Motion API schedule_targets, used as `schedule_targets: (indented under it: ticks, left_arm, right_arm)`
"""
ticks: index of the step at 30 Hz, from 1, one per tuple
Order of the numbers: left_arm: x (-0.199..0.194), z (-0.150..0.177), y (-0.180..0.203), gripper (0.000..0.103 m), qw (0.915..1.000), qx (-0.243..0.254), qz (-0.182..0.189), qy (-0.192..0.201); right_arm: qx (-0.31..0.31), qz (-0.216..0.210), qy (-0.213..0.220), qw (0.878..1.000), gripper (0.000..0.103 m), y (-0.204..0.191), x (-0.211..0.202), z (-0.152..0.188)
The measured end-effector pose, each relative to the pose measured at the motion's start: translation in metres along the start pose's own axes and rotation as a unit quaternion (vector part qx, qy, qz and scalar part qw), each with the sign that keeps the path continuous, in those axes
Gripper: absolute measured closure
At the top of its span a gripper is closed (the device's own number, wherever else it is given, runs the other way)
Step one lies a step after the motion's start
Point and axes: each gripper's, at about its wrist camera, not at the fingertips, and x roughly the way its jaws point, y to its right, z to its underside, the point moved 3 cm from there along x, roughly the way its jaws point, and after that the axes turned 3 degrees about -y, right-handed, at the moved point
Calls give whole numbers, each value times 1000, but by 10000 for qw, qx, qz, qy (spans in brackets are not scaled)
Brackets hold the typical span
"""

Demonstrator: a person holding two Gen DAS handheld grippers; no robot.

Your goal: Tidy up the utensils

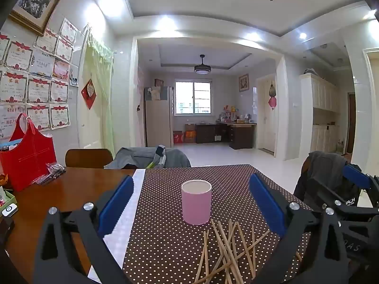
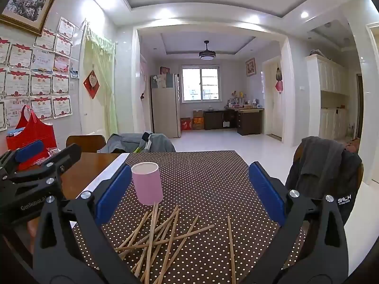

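The left gripper [image 1: 191, 203] has its 2 blue-padded fingers [image 1: 116, 203] spread wide with nothing between the pads; it hangs above the tabletop, pointing slightly downward; straight ahead, centred in the gap between the fingers, stands 1 pink cup [image 1: 196, 202], upright and open at the top, apart from both pads; just in front of the cup, nearer the camera and toward the right finger, lies a loose pile of wooden chopsticks [image 1: 225, 253], crossed over one another; roughly 12 sticks show, though the overlap makes an exact count uncertain.

The right gripper [image 2: 189, 191] also holds its 2 fingers [image 2: 266, 191] wide, gripping nothing; from this view the same cup [image 2: 148, 183] stands just beside the left finger's pad, whether touching it cannot be told; the chopsticks [image 2: 161, 234] lie scattered below and between the fingers, with 1 stick [image 2: 231, 246] lying apart from the heap, toward the right finger.

Cup and chopsticks rest on a brown polka-dot cloth [image 1: 213, 175] that covers part of the wooden tabletop [image 1: 59, 189]; on the bare wood to the left stands 1 red bag [image 1: 26, 156]; beyond the far edge are 2 chairs, 1 wooden chair back [image 1: 88, 157] and 1 draped with grey clothing [image 1: 146, 157]; another chair with a dark jacket [image 2: 324, 168] stands at the right side.
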Motion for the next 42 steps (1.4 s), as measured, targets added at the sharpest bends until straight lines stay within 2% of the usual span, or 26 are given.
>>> schedule_targets:
  ticks: [42]
  left_arm:
    - [4,7,5,7,10000,-18,12,-67]
  right_arm:
    - [69,-8,-123,9999,6,7,7,13]
